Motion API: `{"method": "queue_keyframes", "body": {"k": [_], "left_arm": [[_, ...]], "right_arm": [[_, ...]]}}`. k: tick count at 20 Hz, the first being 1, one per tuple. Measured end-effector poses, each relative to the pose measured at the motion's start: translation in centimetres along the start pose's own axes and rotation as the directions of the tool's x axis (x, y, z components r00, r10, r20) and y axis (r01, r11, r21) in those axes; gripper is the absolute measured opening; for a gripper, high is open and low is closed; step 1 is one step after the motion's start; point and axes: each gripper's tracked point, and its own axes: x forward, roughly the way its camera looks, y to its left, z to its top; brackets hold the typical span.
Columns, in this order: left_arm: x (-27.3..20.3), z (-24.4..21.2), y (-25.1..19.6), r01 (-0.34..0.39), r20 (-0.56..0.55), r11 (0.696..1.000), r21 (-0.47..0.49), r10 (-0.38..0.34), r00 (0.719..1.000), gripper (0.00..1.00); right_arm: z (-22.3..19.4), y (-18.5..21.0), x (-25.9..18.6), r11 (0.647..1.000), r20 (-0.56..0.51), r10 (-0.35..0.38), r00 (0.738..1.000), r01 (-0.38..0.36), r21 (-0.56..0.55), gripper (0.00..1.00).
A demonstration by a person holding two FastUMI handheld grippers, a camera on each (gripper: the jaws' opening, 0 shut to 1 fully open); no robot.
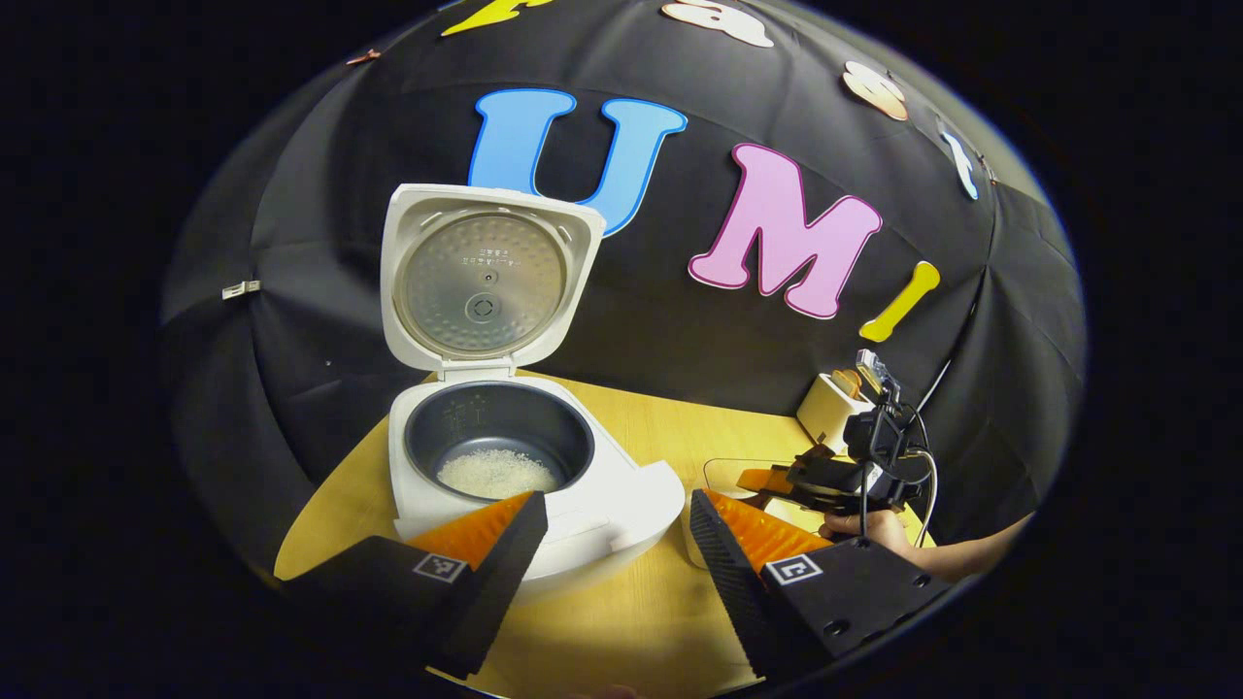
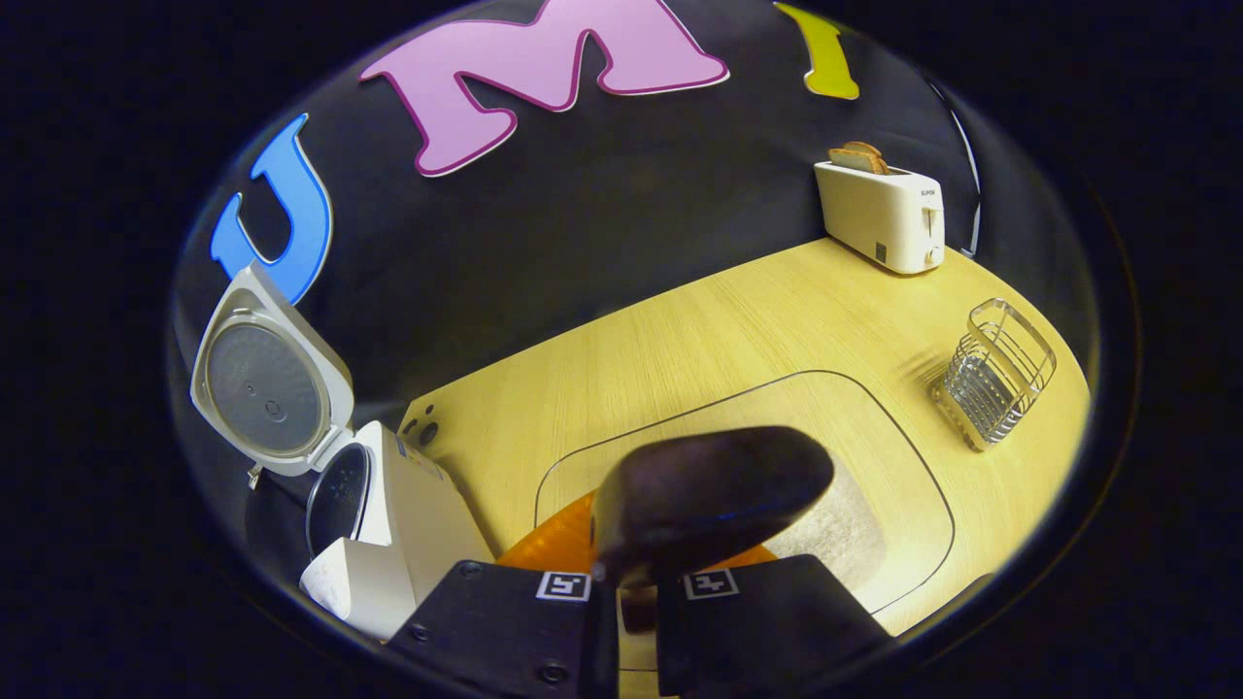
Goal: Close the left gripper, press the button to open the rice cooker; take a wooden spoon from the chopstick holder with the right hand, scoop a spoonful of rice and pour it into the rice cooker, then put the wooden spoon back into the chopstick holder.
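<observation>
We see the rice cooker (image 1: pixel 505 456) open, rice in its pot. Our left gripper (image 1: pixel 612 544) hovers spread wide, empty. Our right gripper (image 2: pixel 626 592) pinches the wooden spoon (image 2: pixel 709 500) above the rice tray (image 2: pixel 903 485). The toaster (image 2: pixel 879 218) bears tiny print we can't make out; the chopstick holder (image 2: pixel 995 374) stands near.

A black cloth (image 1: pixel 680 320) hangs behind everything as the wall. It bends around the back and has soft folds in it. In front of it is a table (image 2: pixel 699 330) with a light yellow wood top. Thin wood lines run across the top. The table goes right up to the cloth at the back. Light falls on the table and makes it bright, while the cloth stays dark.
</observation>
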Motion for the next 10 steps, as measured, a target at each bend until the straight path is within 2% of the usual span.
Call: {"method": "queue_keyframes", "body": {"k": [5, 6, 7, 10], "left_arm": [[0.0, 0.2, -0.2, 0.002, -0.003, 1.0, 0.0, -0.002, 1.0, 0.96], [0.0, 0.3, -0.2, 0.0, -0.001, 1.0, 0.003, 0.0, 1.0, 0.92], [0.0, 0.4, -0.1, -0.001, 0.0, 1.0, 0.006, 0.001, 1.0, 0.96], [0.0, 0.5, 0.1, -0.008, -0.001, 1.0, 0.016, 0.008, 1.0, 0.95]], "right_arm": [[-0.1, -0.4, -1.5, 0.996, 0.001, 0.006, 1.0, -0.006, 0.088, 0.19], [-0.1, -0.7, -1.8, 0.994, -0.002, 0.004, 1.0, -0.004, 0.111, 0.19], [0.0, -1.1, -1.9, 0.99, -0.004, 0.004, 1.0, -0.004, 0.141, 0.19], [0.5, -1.8, -2.3, 0.973, -0.005, 0.013, 1.0, -0.011, 0.229, 0.19]]}}
